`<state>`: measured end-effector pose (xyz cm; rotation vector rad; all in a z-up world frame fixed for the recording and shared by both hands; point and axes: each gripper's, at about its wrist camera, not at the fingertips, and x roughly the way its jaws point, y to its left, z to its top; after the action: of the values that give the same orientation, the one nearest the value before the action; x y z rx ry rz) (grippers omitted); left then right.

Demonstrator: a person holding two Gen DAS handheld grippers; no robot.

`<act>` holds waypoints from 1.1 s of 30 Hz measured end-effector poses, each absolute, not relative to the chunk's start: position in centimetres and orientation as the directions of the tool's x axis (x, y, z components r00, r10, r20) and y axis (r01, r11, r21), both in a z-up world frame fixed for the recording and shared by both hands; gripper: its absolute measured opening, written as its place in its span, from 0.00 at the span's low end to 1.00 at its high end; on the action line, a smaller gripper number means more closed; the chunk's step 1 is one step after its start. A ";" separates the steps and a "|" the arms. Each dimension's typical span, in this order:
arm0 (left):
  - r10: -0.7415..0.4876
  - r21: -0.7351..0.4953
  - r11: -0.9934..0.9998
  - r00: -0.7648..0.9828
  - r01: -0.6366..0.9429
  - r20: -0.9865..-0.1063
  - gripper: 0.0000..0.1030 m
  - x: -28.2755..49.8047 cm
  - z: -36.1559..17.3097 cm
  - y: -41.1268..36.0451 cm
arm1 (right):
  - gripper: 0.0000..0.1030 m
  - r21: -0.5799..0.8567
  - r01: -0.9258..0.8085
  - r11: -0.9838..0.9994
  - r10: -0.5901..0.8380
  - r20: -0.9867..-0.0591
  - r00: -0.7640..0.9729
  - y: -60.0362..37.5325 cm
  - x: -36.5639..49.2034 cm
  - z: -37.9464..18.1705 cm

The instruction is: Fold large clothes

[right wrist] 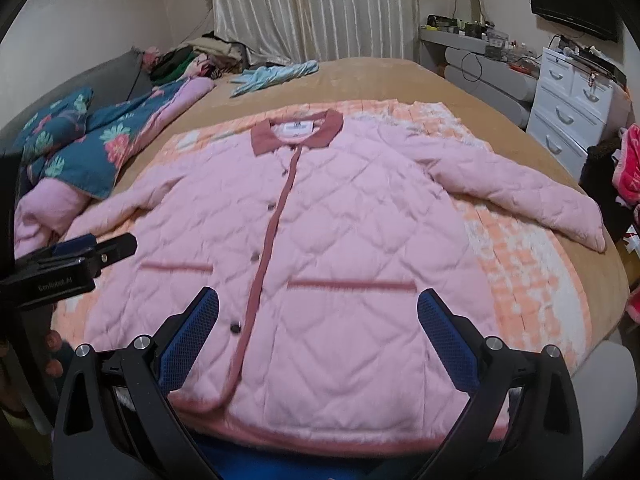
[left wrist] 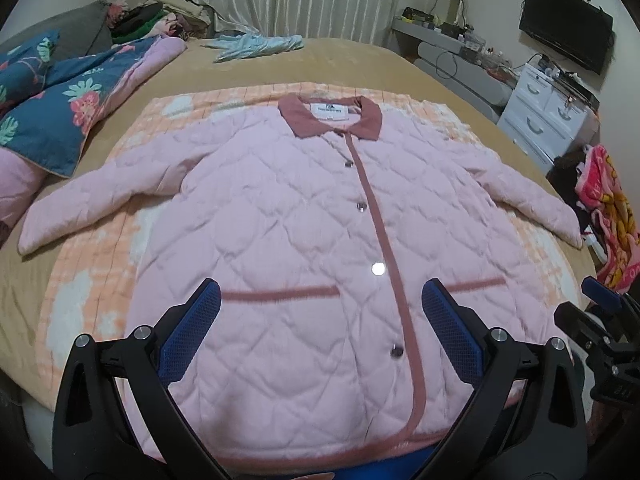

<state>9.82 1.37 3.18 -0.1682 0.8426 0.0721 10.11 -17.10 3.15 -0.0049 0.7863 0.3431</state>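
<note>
Jacket (left wrist: 304, 216) lies flat and buttoned, front up, on a peach checked blanket (left wrist: 92, 280) over the bed (left wrist: 248, 68), straight ahead of both claws, hem nearest us, collar (left wrist: 329, 115) far. Nothing is folded yet, so we judge the first fold comes next: likely a sleeve across the chest. To do it well we pinch the cuff edge, lift only enough to clear the quilting, lay it straight across, keep the body from dragging.

Left claw (left wrist: 320, 320) hangs above the hem, jaws spread wide, empty, the placket just right of its centre; left sleeve (left wrist: 100, 196) sits far out to its left. Right claw (right wrist: 318, 324) is also wide and empty, above the hem near the right pocket trim (right wrist: 352, 284), with right sleeve (right wrist: 520, 192) ahead and to its right. Both point forward, slightly down, not touching cloth as far as we can see.
</note>
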 end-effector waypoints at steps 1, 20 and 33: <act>-0.006 -0.123 0.984 0.662 -0.130 -0.749 0.91 10.2 3.3 1.4 | 0.96 0.120 -0.304 0.945 0.298 -0.694 0.656 -17.1 10.6 3.4; -0.013 -0.138 0.981 0.671 -0.133 -0.741 0.91 19.4 6.1 2.1 | 0.96 0.148 -0.225 0.963 0.266 -0.643 0.718 -18.8 20.1 7.6; -0.006 -0.137 0.980 0.677 -0.141 -0.736 0.91 25.2 6.6 1.5 | 0.96 0.149 -0.129 0.980 0.194 -0.617 0.763 -21.2 26.3 8.3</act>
<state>25.24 1.45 6.61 -0.1888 0.8250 0.0766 26.34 -21.15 8.26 0.1002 0.6811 0.1762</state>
